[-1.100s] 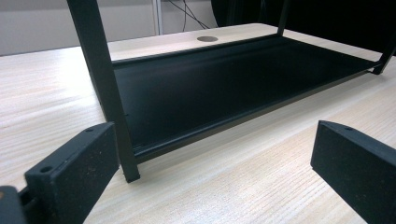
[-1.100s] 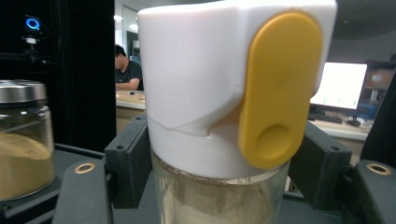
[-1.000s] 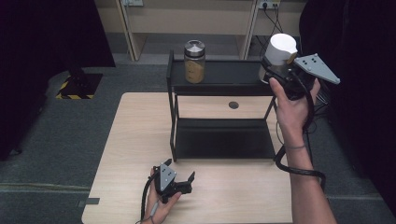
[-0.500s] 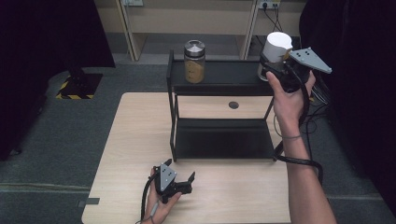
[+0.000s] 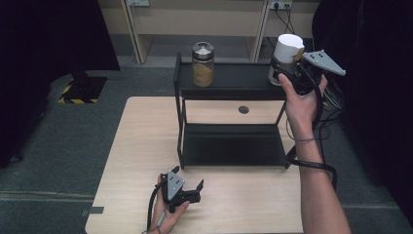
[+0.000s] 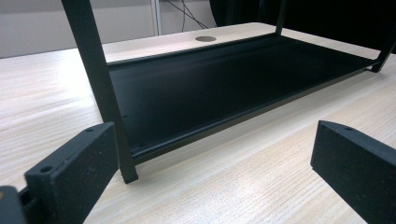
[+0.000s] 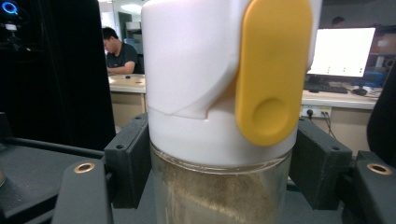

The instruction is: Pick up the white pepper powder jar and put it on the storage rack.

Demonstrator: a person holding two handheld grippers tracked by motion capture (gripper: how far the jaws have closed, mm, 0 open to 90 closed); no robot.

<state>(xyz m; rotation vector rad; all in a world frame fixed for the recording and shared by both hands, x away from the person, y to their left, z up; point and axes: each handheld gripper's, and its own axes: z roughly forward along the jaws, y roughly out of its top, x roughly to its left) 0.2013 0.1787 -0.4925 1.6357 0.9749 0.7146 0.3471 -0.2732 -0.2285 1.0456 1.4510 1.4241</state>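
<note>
A jar with a white cap and yellow flip tab stands upright at the right end of the black rack's top shelf. My right gripper is shut on it. In the right gripper view both pads clamp the clear glass body just under the cap, and tan powder shows inside. Whether its base rests on the shelf I cannot tell. My left gripper lies on the table near the front edge, open, with nothing between its jaws. In the left gripper view they face the rack's lower shelf.
A glass jar with a metal lid holds tan contents and stands at the left of the top shelf. The rack's front left leg is close before the left gripper. A round cable hole lies behind the rack. The table shows bare wood left of the rack.
My right gripper has shifted slightly left with the white-capped jar, toward the shelf's right end. The left gripper has stayed put.
</note>
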